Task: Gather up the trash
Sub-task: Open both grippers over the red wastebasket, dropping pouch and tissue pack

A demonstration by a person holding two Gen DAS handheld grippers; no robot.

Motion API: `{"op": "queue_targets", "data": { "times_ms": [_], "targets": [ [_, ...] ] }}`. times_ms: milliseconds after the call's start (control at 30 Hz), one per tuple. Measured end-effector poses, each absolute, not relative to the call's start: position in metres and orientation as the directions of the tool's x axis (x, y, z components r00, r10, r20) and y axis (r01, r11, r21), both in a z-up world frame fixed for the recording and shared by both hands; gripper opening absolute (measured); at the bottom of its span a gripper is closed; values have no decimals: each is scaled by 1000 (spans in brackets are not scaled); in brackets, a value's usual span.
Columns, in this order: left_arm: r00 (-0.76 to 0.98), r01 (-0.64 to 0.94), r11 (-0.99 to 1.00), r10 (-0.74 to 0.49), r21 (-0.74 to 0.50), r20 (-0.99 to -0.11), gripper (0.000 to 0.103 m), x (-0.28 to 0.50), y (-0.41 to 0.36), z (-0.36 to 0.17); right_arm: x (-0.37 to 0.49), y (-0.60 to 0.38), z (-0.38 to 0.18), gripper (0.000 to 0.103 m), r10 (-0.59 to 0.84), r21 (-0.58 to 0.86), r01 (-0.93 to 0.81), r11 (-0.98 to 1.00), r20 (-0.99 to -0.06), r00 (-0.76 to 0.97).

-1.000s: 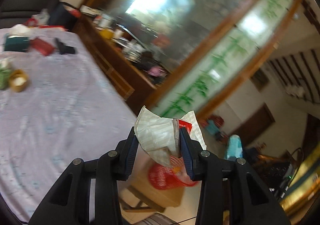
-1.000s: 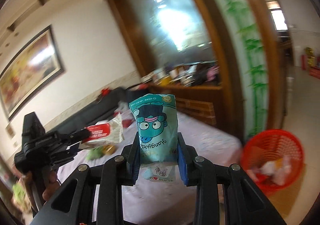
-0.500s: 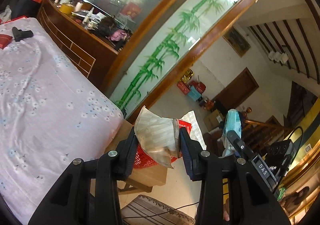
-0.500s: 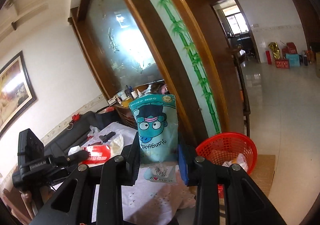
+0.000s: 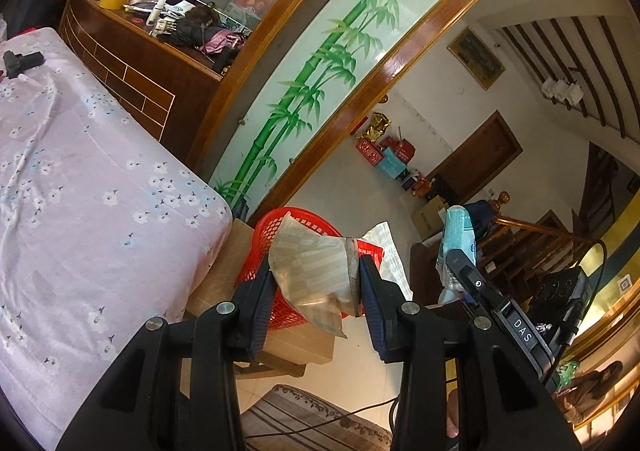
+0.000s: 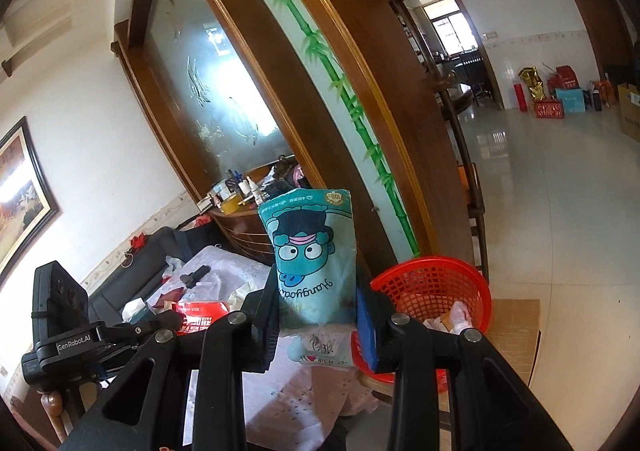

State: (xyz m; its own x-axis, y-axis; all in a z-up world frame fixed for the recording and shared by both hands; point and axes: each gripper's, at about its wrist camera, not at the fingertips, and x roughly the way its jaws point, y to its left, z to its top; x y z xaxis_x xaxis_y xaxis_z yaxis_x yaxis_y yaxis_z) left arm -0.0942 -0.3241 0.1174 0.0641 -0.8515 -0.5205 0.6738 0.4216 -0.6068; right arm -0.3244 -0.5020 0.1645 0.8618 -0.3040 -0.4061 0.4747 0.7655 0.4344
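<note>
Since a second ago both views have swung toward the red mesh plastic basket (image 5: 272, 227), now larger and nearer. My left tongs (image 5: 316, 303) clamp a crumpled translucent wrapper (image 5: 312, 275), which hides part of the basket. My right tongs (image 6: 316, 311) grip a teal cartoon-printed pouch (image 6: 312, 255). The basket sits on a wooden stool beside the floral lilac-clothed surface (image 5: 80, 187).

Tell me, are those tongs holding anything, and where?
Left tongs pinch a crumpled silvery-beige wrapper across its middle; right tongs clamp a teal cartoon-printed packet near its lower end.
</note>
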Motion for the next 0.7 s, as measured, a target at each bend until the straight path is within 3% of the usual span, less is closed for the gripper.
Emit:
{"op": "queue_targets", "data": {
  "times_ms": [433, 700],
  "targets": [
    [78, 689, 440, -835, -576, -545, 39, -92, -364, 104, -342, -550, 140, 35, -302, 487, 480, 730, -401, 865],
    [57, 704, 457, -799, -544, -599, 39, -84, -419, 74, -343, -574, 113, 36, -274, 528, 498, 687, -447, 852]
  ]
}}
